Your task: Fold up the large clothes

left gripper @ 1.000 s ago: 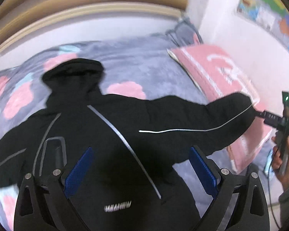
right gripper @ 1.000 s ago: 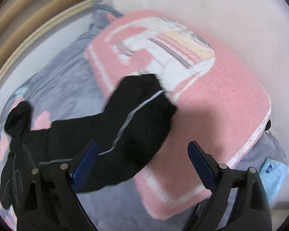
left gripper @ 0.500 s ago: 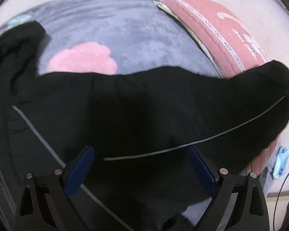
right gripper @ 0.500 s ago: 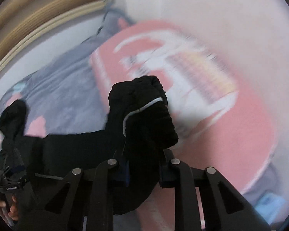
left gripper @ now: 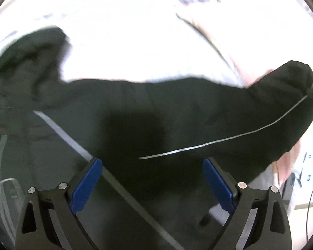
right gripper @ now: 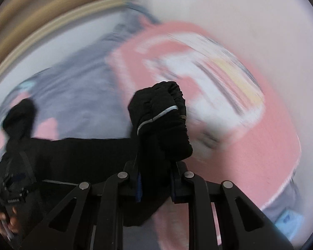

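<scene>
Your right gripper [right gripper: 154,184] is clamped on the cuff [right gripper: 160,120] of the black jacket [left gripper: 119,129], with the elastic end of the sleeve bunched up above its closed fingers, which suits a fold that carries the sleeve across the body. The jacket itself lies spread on the bed [right gripper: 77,87], over a grey blanket with pink patches, its hood [left gripper: 29,58] pointing away from you and its sleeve [left gripper: 229,120] stretched out toward the pink pillow [right gripper: 250,145]. Your left gripper [left gripper: 152,183] hangs over the jacket's chest with its blue pads [left gripper: 86,185] wide apart and nothing between them; judging by that position, it is placed to pin or pick up the body near the shoulder while the sleeve comes over. The left wrist view gives you the long run of the sleeve with its thin pale stripe [left gripper: 219,141] and the wider grey band [left gripper: 68,137] crossing the chest, but the bedding behind is blown out to white and the cuff sits at the very edge of the frame. The right wrist view fills that in: it shows the grip on the cuff, the pillow and blanket in colour though smeared by motion, and your left hand [right gripper: 4,223] holding its gripper at the far left.
</scene>
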Available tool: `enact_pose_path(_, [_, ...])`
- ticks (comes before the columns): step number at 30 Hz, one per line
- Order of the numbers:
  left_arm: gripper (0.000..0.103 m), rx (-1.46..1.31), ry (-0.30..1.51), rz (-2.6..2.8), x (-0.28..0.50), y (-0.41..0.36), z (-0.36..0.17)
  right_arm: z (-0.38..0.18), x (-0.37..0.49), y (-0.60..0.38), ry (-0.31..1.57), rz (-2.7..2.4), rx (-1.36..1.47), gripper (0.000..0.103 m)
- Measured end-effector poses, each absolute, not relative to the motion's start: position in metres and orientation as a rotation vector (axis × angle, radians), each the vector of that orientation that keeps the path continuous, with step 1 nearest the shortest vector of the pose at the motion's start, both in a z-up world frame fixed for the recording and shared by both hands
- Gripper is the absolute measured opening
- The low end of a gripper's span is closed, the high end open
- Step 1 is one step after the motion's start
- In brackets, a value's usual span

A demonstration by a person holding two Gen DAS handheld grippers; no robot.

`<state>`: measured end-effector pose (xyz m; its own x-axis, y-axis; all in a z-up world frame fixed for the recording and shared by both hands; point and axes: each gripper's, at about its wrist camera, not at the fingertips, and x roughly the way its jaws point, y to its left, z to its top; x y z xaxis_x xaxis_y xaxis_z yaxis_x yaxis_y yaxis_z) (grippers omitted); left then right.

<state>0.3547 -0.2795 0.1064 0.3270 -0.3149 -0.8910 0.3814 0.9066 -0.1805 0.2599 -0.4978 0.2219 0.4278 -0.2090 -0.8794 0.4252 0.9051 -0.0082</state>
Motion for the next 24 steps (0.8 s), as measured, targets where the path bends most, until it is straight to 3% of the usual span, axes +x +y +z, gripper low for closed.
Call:
enact_pose_path(7, [0.097, -0.033, 1.011, -0.295, 0.308, -0.16, 0.167, 0.238, 0.328, -0.344, 1.02, -0.067, 0.121, 0.02])
enact_pose_path(14, [0.097, -0.13, 0.967, -0.066, 0.268, -0.032, 0.175, 0.218, 0.378, -0.167, 1.059, 0.273, 0.055, 0.02])
enact_pose_path(20, [0.097, -0.199, 0.974, 0.112, 0.228, 0.059, 0.153, 0.152, 0.405, -0.026, 1.204, 0.503, 0.012, 0.02])
enact_pose_path(24, [0.097, -0.288, 0.998, 0.211, 0.205, 0.102, 0.133, 0.079, 0.42, 0.041, 1.347, 0.516, -0.08, 0.02])
